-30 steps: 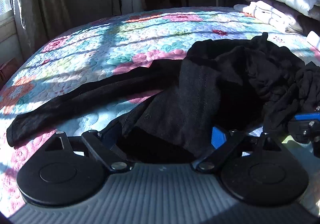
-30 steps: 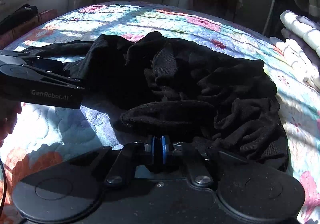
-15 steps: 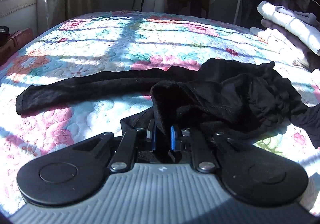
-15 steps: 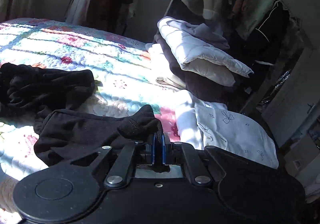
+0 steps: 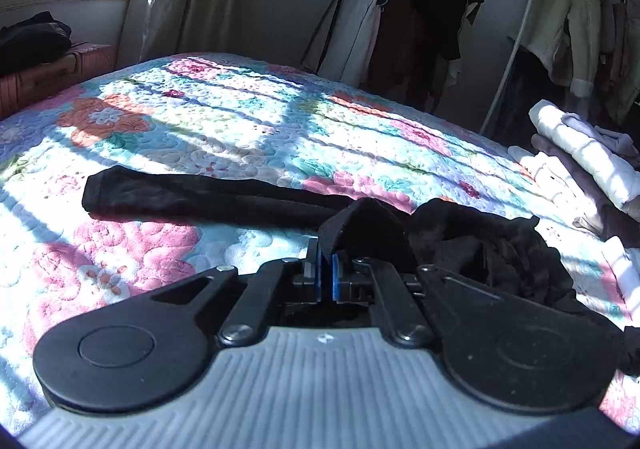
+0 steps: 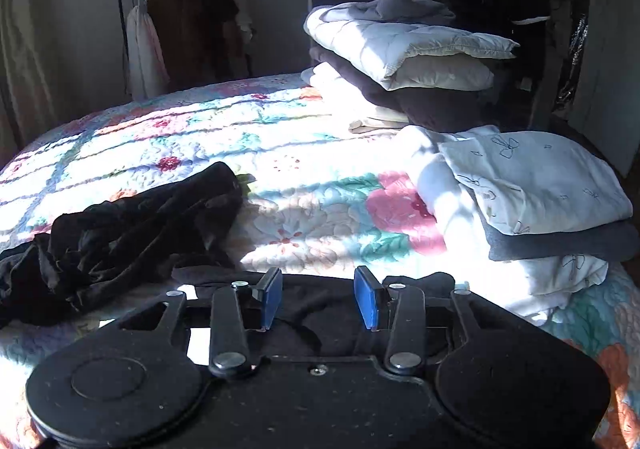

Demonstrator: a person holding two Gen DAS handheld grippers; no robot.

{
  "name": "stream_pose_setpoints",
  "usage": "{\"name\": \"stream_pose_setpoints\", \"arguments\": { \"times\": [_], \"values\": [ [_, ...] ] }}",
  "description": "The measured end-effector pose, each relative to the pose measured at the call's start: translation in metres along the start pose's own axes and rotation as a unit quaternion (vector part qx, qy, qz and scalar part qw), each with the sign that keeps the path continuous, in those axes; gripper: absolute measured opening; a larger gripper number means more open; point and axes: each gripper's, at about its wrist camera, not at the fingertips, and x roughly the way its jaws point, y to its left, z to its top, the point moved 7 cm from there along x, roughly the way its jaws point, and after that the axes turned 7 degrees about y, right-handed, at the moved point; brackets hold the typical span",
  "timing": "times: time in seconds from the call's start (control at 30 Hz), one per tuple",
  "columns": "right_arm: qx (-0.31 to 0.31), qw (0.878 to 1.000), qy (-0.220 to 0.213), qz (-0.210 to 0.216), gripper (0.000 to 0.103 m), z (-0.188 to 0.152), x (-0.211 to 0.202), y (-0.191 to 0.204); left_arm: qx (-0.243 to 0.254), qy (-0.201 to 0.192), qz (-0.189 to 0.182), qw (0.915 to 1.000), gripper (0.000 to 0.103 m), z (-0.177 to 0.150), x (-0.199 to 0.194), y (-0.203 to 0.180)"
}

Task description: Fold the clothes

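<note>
Pinching a fold of the black garment [image 5: 368, 225] at centre frame, the left gripper [image 5: 325, 272] stayed clamped; the right gripper [image 6: 316, 299], clamped earlier, gaped over dark cloth

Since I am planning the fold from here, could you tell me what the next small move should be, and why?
Probably close the right hand-held gripper on the black garment. It stands open with black fabric lying under and between its pads, while the left hand-held gripper is pinched on a raised fold. One sleeve lies straight on the quilt, the rest is bunched.
</note>
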Motion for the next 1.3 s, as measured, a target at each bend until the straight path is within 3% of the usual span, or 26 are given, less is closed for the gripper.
{"name": "stream_pose_setpoints", "arguments": {
  "times": [0.13, 0.23, 0.27, 0.33, 0.4, 0.47, 0.5, 0.57, 0.6, 0.7, 0.8, 0.9, 1.0, 1.13, 1.23, 1.3],
  "values": [
    [-0.077, 0.986, 0.032, 0.148, 0.049, -0.009, 0.028, 0.109, 0.004, 0.006, 0.013, 0.9999, 0.004, -0.006, 0.003, -0.002],
    [-0.155, 0.972, 0.023, 0.178, 0.060, -0.018, 0.047, 0.173, 0.029, 0.004, 0.036, 0.9989, 0.004, -0.006, 0.001, -0.005],
    [-0.188, 0.966, 0.011, 0.176, 0.060, -0.021, 0.053, 0.193, 0.027, 0.003, 0.034, 0.9991, 0.004, -0.005, 0.000, -0.004],
    [-0.265, 0.954, -0.034, 0.132, 0.062, -0.025, 0.066, 0.224, 0.022, 0.000, 0.031, 0.9993, 0.004, -0.003, -0.003, -0.003],
    [-0.303, 0.948, -0.053, 0.075, 0.062, -0.023, 0.081, 0.241, 0.017, -0.002, 0.028, 0.9994, 0.004, -0.001, -0.005, -0.002],
    [-0.315, 0.945, -0.054, 0.062, 0.062, -0.019, 0.090, 0.249, 0.013, -0.005, 0.025, 0.9996, 0.004, 0.001, -0.008, -0.001],
    [-0.317, 0.944, -0.048, 0.072, 0.061, -0.018, 0.093, 0.250, 0.011, -0.006, 0.024, 0.9996, 0.004, 0.002, -0.009, 0.000],
    [-0.300, 0.947, -0.039, 0.106, 0.028, -0.017, 0.095, 0.246, 0.006, -0.007, 0.024, 0.9997, 0.004, 0.003, -0.010, 0.002],
    [-0.282, 0.949, -0.027, 0.136, 0.017, -0.017, 0.093, 0.242, 0.004, -0.007, 0.024, 0.9997, 0.004, 0.003, -0.011, 0.002],
    [-0.258, 0.953, -0.029, 0.157, 0.014, -0.017, 0.078, 0.223, -0.002, 0.000, 0.011, 0.9999, 0.004, 0.002, -0.017, 0.001],
    [-0.226, 0.959, -0.041, 0.168, 0.013, -0.011, 0.046, 0.192, -0.020, 0.055, -0.002, 0.9983, 0.004, -0.005, -0.028, 0.000],
    [-0.204, 0.963, -0.052, 0.169, 0.013, -0.006, 0.004, 0.156, 0.018, 0.080, -0.013, 0.9965, 0.004, -0.009, -0.044, -0.017],
    [-0.200, 0.965, -0.057, 0.158, 0.013, -0.002, -0.032, 0.123, 0.067, 0.082, -0.040, 0.9936, 0.004, -0.011, -0.060, -0.045],
    [-0.227, 0.966, -0.054, 0.109, 0.013, -0.008, -0.056, 0.089, 0.124, 0.108, -0.058, 0.9847, 0.005, -0.028, -0.070, -0.081],
    [-0.232, 0.969, -0.019, 0.080, 0.013, -0.025, -0.047, 0.064, 0.138, 0.156, -0.072, 0.9754, 0.007, -0.050, -0.065, -0.099],
    [-0.226, 0.972, 0.030, 0.064, 0.012, -0.048, -0.023, 0.045, 0.135, 0.189, -0.083, 0.9692, 0.007, -0.065, -0.058, -0.105]
  ]
}}
